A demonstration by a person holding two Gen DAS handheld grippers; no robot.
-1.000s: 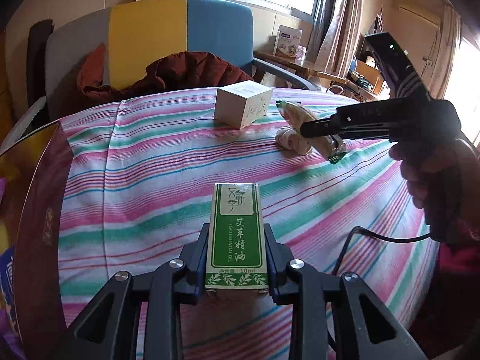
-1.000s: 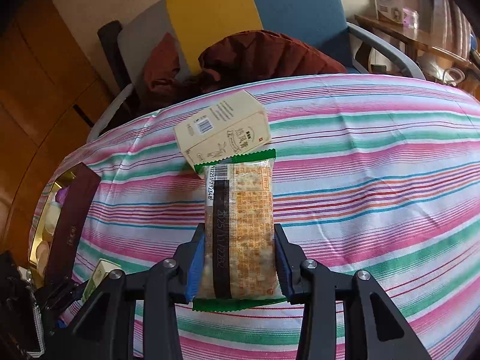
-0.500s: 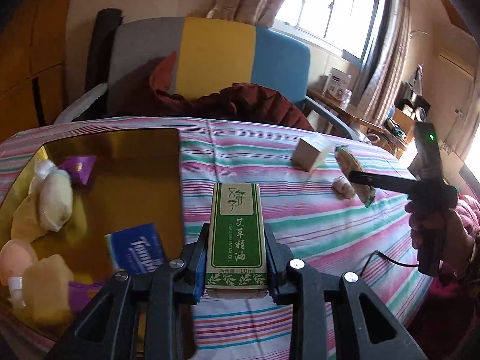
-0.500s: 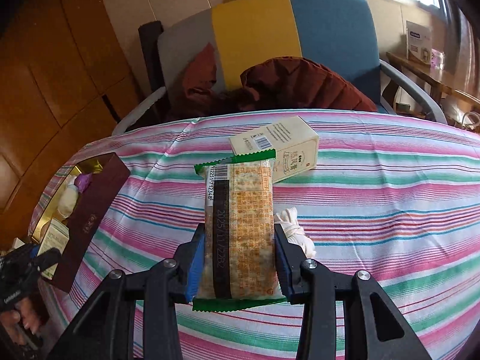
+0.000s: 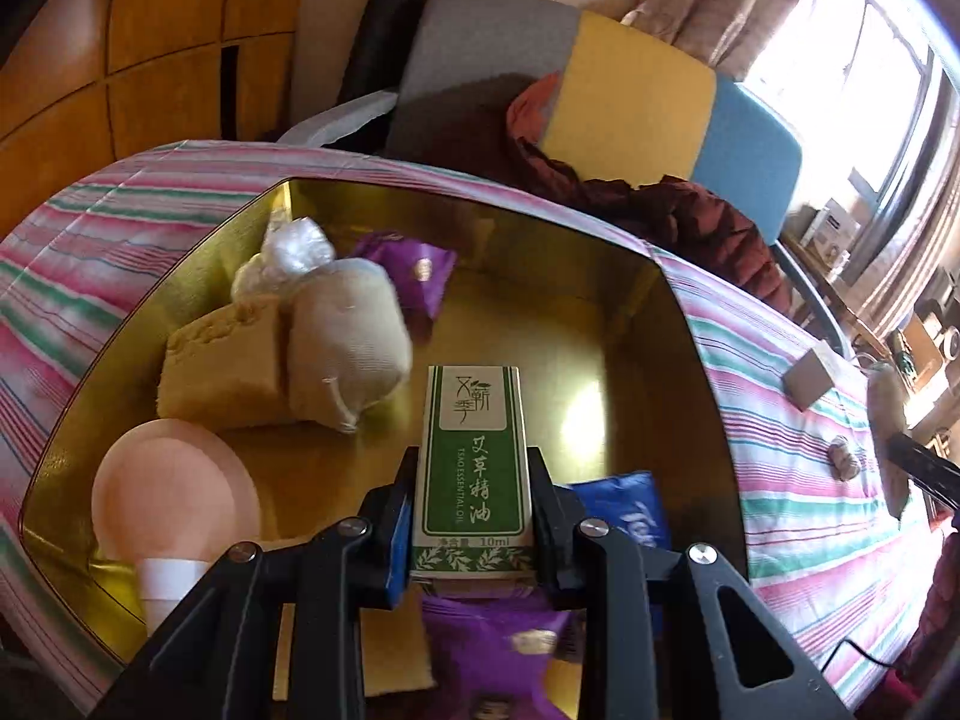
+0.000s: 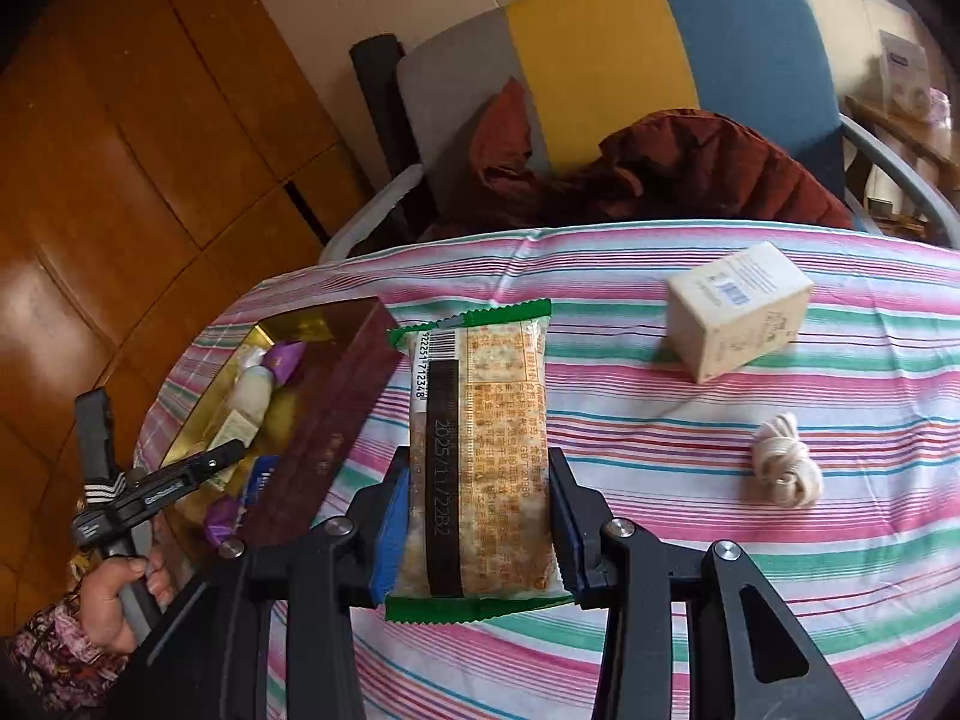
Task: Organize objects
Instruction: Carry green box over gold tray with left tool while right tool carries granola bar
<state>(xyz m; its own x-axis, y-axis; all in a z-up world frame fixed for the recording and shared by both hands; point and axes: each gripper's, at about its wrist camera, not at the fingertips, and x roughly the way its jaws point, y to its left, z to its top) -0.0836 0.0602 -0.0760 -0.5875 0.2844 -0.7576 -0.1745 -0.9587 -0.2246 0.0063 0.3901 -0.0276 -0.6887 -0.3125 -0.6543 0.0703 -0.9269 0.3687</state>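
My left gripper (image 5: 471, 516) is shut on a green and white essential oil box (image 5: 472, 456) and holds it over the gold-lined box (image 5: 600, 312), which holds a cloth pouch (image 5: 348, 342), a yellow sponge (image 5: 222, 366), a pink round item (image 5: 171, 498), purple packets (image 5: 420, 273) and a blue tissue pack (image 5: 630, 510). My right gripper (image 6: 477, 516) is shut on a cracker packet (image 6: 480, 450) above the striped tablecloth (image 6: 720, 600). The gold-lined box (image 6: 336, 396) lies to its left, with the left gripper (image 6: 231, 456) over it.
A cream carton (image 6: 741, 309) and a rope bundle (image 6: 786, 468) lie on the cloth at the right. A grey, yellow and blue chair (image 6: 600, 60) with a dark red garment (image 6: 690, 174) stands behind the table. Wooden panels (image 6: 120, 150) are at the left.
My left gripper has swung left with the oil box, from above the cloth to over the gold-lined box. My right gripper has drawn back and left with the cracker packet.
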